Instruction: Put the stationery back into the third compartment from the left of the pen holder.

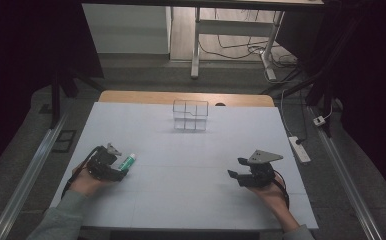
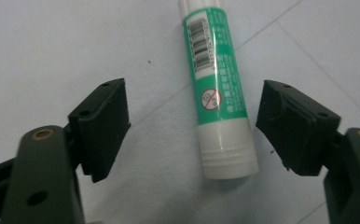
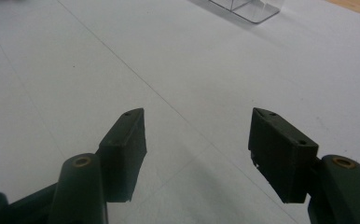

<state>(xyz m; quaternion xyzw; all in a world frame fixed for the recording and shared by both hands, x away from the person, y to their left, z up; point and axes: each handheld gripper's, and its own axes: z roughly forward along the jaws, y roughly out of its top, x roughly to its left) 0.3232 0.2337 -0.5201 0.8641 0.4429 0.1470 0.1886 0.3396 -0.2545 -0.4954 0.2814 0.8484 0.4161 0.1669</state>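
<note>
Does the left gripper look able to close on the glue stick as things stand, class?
Probably yes. The left gripper has its jaws open on either side of the glue stick, which lies flat on the white table with nothing between pads and tube.

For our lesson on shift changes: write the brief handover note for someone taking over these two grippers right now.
Left gripper: open, jaws on either side of the glue stick, pads not touching it.
Right gripper: open, nothing between its jaws, held over the white table.
Glue stick: lying flat at the table's left side, its white end toward the left gripper.
Clear divided box: stands at the far middle of the table; nothing can be seen in it.
Done: left gripper lined up on the stick.
Left: close on the stick and lift it; probably the box is its place.
</note>
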